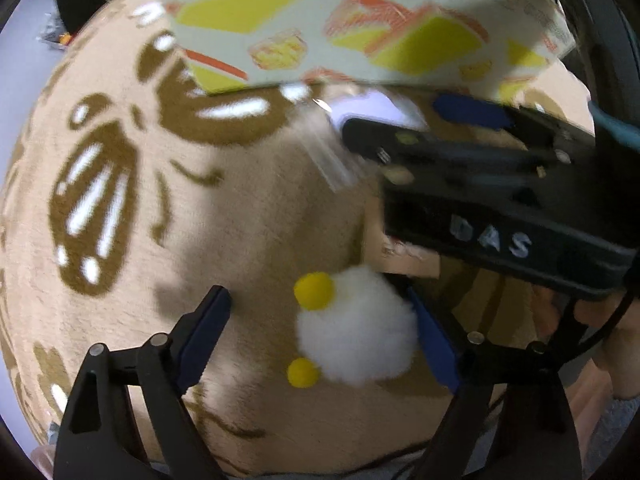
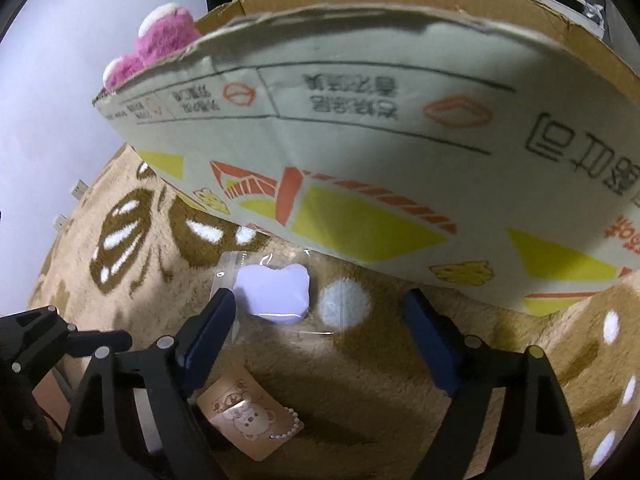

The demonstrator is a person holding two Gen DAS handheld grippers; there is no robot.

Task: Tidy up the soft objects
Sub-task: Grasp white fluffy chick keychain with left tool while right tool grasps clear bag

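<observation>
In the left wrist view a fluffy white pompom toy (image 1: pixel 356 328) with two yellow balls lies on the beige carpet. It sits between the fingers of my left gripper (image 1: pixel 316 298), close against the right pad, with a wide gap to the left pad. The left jaws stand open, pointing straight down. In the right wrist view a lilac soft piece in a clear bag (image 2: pixel 272 296) lies between the open fingers of my right gripper (image 2: pixel 320 298), by the left pad. The right gripper (image 1: pixel 394 120) also shows over that lilac piece (image 1: pixel 372 106).
A printed cardboard box (image 2: pixel 360 128) stands just behind both items, its flap overhanging the carpet (image 2: pixel 360 380); a pink plush (image 2: pixel 160 40) sits inside. A bear-print tag with a ball chain (image 2: pixel 250 412) lies near the right gripper. A hand (image 1: pixel 624 344) holds a gripper at right.
</observation>
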